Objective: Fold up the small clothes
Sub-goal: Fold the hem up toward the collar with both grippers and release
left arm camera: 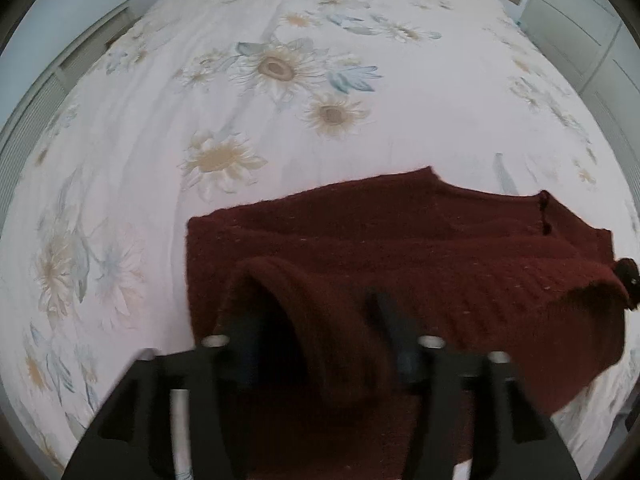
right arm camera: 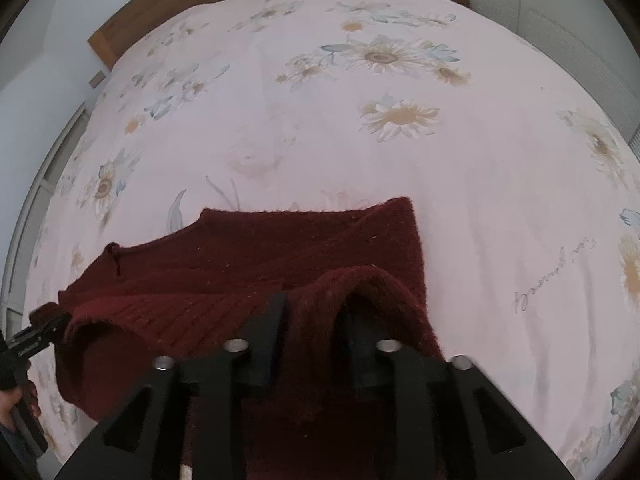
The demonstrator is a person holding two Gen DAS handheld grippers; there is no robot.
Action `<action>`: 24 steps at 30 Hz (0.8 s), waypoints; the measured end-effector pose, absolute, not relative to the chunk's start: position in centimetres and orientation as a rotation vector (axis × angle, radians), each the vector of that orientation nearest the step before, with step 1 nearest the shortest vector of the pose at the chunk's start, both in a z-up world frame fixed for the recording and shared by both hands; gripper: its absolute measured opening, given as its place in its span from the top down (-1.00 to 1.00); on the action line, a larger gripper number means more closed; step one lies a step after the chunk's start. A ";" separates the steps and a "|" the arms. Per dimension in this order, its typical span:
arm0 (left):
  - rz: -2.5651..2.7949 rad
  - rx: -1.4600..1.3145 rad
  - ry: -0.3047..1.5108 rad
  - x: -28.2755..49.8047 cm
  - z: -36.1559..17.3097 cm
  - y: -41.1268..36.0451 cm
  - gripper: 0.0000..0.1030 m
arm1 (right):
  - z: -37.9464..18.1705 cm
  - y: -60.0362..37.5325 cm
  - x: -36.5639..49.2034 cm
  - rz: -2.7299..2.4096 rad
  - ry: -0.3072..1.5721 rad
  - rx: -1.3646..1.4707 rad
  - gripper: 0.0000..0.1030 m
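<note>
On floral bedspread [left arm camera: 160, 128] — maroon knit sweater [left arm camera: 400, 248], folded; left gripper [left arm camera: 316, 320] and right gripper [right arm camera: 316, 308] parted, a fabric ridge loose between each pair of jaws.

I see a home bedroom: a wide bed under a white sunflower-print bedspread [left arm camera: 280, 128], wooden headboard [right arm camera: 168, 8], white panelled wardrobe doors [left arm camera: 576, 32].

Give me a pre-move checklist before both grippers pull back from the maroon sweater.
1. left gripper jaws open: ok, apart.
2. right gripper jaws open: ok, apart.
3. Pads clear of the knit: cannot tell; a roll of the maroon sweater sits between each pair of fingers.
4. Folded edge brought over the body: ok.
5. Fold lying flat: not ok, the edge humps up.
6. floral bedspread beyond the sweater: ok, bare.
</note>
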State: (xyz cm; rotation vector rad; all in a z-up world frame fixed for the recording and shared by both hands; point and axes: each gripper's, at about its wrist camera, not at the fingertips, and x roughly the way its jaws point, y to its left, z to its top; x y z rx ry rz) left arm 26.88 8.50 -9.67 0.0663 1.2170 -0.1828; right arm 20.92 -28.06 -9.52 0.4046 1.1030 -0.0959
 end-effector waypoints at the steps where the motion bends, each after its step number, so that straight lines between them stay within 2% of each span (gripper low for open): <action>1: -0.198 0.061 1.211 26.8 -9.3 8.3 -0.43 | -9.1 -27.9 20.7 -0.094 1.084 0.393 -0.34; 2: -0.202 0.062 1.198 26.7 -8.9 8.2 -0.66 | -8.7 -27.7 20.5 -0.096 1.075 0.381 -0.41; 6: -0.206 0.082 1.132 26.0 -7.0 7.2 -0.79 | -7.2 -27.0 19.8 -0.105 1.036 0.324 -0.58; 8: -0.222 0.074 1.099 25.6 -5.9 6.8 -0.96 | -6.5 -26.4 19.2 -0.092 1.018 0.301 -0.61; 11: -0.276 0.070 1.063 24.8 -4.6 5.7 -0.98 | -5.6 -25.0 18.5 -0.072 0.990 0.249 -0.73; 13: -0.294 0.070 1.047 24.1 -4.2 5.1 -0.98 | -5.2 -23.7 17.9 -0.044 0.967 0.217 -0.97; 14: -0.304 0.068 1.038 23.8 -4.1 4.8 -0.98 | -5.1 -23.1 17.6 -0.031 0.958 0.203 -1.00; 19: -0.342 0.110 0.989 21.1 -5.2 3.1 -0.98 | -5.9 -19.2 16.2 0.020 0.944 0.093 -1.00; 24: -0.368 0.166 1.028 18.9 -9.1 2.0 -0.98 | -8.7 -15.7 15.0 0.044 0.971 0.030 -1.00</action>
